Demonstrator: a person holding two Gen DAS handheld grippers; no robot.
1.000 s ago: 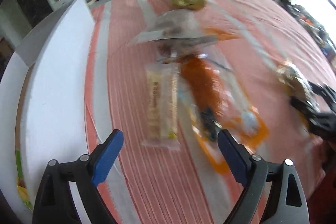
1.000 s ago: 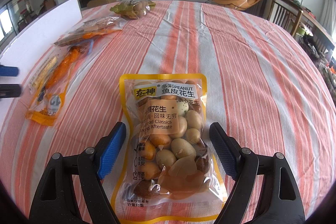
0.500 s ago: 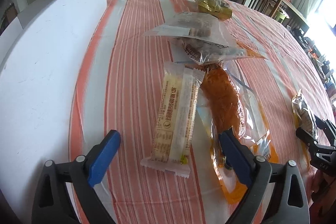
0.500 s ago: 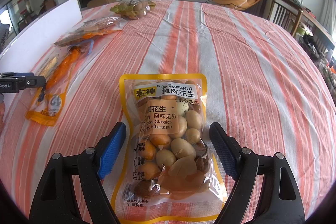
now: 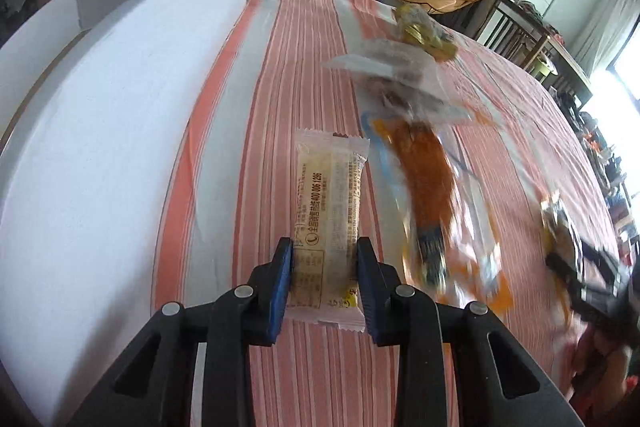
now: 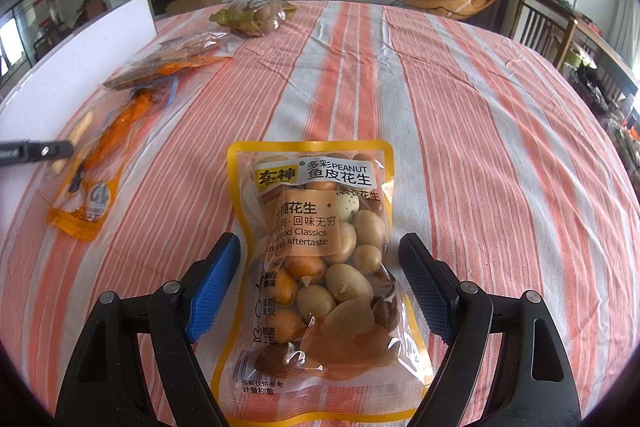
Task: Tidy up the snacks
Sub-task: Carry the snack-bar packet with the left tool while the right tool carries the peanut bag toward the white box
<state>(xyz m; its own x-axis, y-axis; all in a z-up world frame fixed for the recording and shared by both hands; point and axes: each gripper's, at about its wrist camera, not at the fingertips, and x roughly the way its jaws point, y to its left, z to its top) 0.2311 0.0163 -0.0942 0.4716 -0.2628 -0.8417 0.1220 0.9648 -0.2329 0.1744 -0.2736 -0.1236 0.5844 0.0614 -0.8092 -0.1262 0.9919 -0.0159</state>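
Observation:
A pale wrapped snack bar [image 5: 328,187] lies lengthwise on the striped tablecloth [image 5: 288,67]. My left gripper [image 5: 325,251] is closing on its near end, and both blue pads press the wrapper's sides. In the right wrist view a yellow-edged bag of coated peanuts [image 6: 320,187] lies flat between the fingers of my right gripper [image 6: 319,243], which stands open with both pads clear of the bag. The left gripper [image 6: 36,151] shows at that view's left edge.
A white box wall [image 5: 120,131] runs along the left of the table. Right of the bar lie an orange snack pack [image 5: 426,179], clear bags [image 5: 400,75] and a gold bag [image 5: 424,31] farther back. Chairs and a TV cabinet stand beyond the table.
My left gripper has moved forward over the snack bar, and its jaws have gone from wide open to pressed against the bar. The right gripper and the peanut bag have stayed still.

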